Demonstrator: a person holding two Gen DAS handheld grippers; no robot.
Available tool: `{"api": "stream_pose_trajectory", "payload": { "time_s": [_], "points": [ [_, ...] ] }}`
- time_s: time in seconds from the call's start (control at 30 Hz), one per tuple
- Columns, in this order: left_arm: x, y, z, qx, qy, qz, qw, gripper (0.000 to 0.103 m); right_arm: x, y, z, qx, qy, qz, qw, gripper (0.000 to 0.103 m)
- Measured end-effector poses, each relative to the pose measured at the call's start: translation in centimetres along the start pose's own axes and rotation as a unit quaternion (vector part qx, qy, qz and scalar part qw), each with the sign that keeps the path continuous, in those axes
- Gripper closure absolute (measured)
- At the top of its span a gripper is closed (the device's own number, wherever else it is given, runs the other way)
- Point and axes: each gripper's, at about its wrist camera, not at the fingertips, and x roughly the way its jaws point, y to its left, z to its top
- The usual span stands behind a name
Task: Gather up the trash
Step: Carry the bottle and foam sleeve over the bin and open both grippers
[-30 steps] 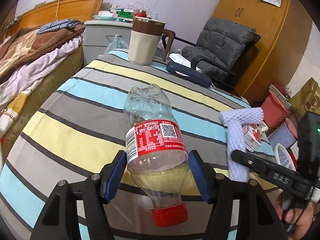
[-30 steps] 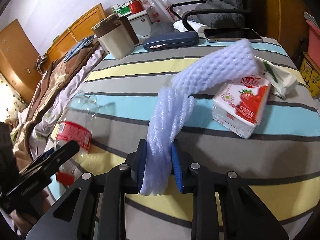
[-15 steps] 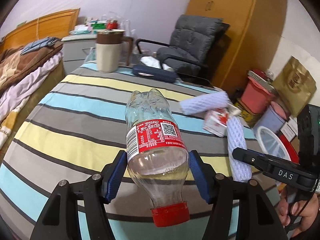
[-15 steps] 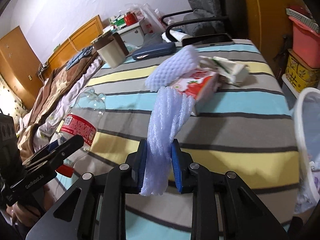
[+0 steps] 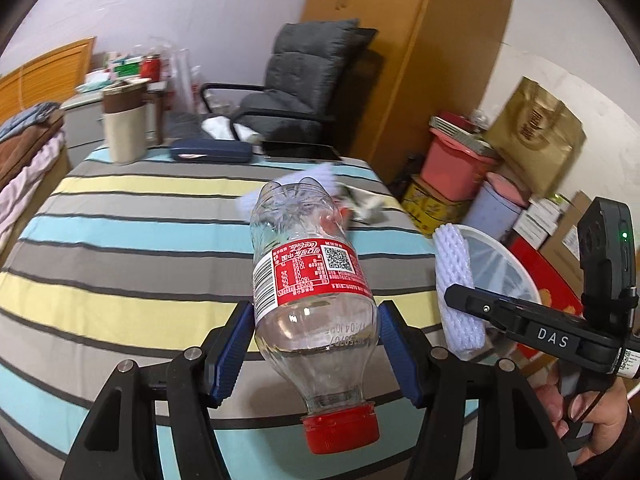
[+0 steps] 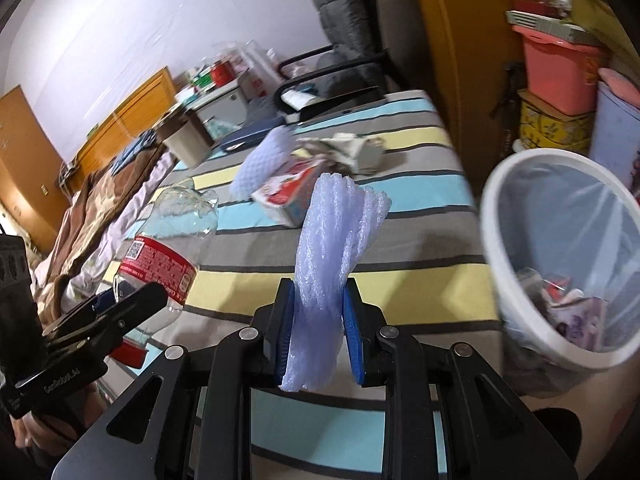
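My left gripper (image 5: 316, 344) is shut on an empty clear plastic bottle (image 5: 308, 280) with a red label and red cap, held cap-down above the striped table (image 5: 120, 240). My right gripper (image 6: 316, 332) is shut on a pale purple foam net sleeve (image 6: 332, 240), raised off the table. A white trash bin (image 6: 516, 320) lined with a clear bag stands beside the table's right edge and holds some trash. The bin's rim (image 5: 508, 256) also shows in the left wrist view, just behind the right gripper (image 5: 460, 300).
On the table lie a second foam sleeve (image 6: 264, 160), a strawberry carton (image 6: 292, 192), crumpled paper (image 6: 348, 148), a dark case (image 5: 210, 148), a phone (image 5: 300, 152) and a lidded mug (image 5: 124, 124). A grey chair (image 5: 304, 92), a pink tub (image 5: 456, 160) and boxes (image 5: 548, 216) stand beyond.
Both grippers have carried their loads to the right, off toward the table's right edge. The trash bin has come into view beside the table, close to the foam sleeve.
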Motion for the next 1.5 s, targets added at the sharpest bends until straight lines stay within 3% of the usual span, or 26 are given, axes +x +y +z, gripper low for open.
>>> {"api": "stream_pose_trajectory", "payload": {
  "time_s": [0.3, 0.93, 1.5],
  "points": [
    [2.0, -5.4, 0.7, 0.039, 0.011, -0.049, 0.9979, 0.04, -2.5, -4.0, -0.3, 0.036, -0.028, -0.038, 0.998, 0.077],
    [6.7, -13.2, 1.9, 0.098, 0.038, -0.117, 0.9875, 0.04, -5.5, -10.4, -1.0, 0.095, -0.053, -0.088, 0.99, 0.077],
    [12.2, -18.6, 1.7, 0.125, 0.082, -0.166, 0.9747, 0.039, -6.0, -14.6, -1.7, 0.138, -0.04, -0.124, 0.982, 0.077]
  ]
}}
